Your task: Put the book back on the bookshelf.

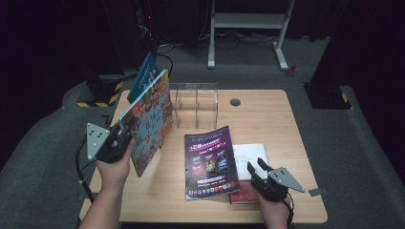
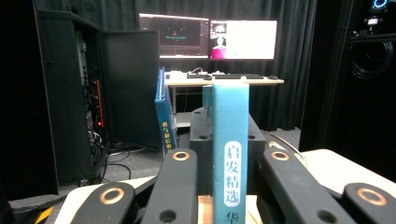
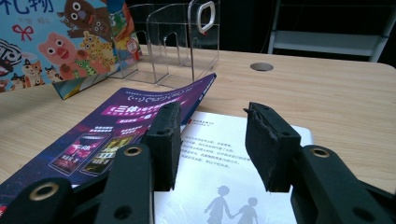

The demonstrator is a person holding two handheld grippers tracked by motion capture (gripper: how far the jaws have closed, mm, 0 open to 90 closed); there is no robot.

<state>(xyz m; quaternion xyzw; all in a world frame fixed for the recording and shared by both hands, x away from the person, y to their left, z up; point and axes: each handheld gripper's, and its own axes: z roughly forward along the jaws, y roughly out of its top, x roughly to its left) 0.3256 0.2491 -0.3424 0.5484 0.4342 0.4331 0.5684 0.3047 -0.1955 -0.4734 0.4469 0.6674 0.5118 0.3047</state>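
Your left gripper [image 1: 125,136] sits over the left edge of the light wooden table [image 1: 267,109], its black jaws clamped on the teal spine of a large picture book with cartoon animals on its cover [image 1: 152,117]. You hold this book up off the table, tilted, its cover facing right toward the middle. In the left gripper view the teal spine with white characters [image 2: 229,154] stands upright between the two jaws, pinched tight.

Just behind that book, at the back left corner of the table, a second blue book [image 1: 143,76] leans upright. To its right, near the back edge, stands a clear plastic file rack with dividers [image 1: 197,102].

Your right gripper [image 1: 256,170] rests near the front right corner, its jaws apart and holding nothing. In the right gripper view they frame a white sheet printed with a grey silhouette of two children holding hands [image 3: 219,172]. This white sheet [image 1: 250,155] lies flat near the front edge, on top of a dark red book [image 1: 243,193]. Overlapping its left side is a purple magazine with pink lettering [image 1: 210,162], lying flat in the middle of the table's front half.

A small round grommet hole [image 1: 235,101] sits near the back edge, right of the rack.
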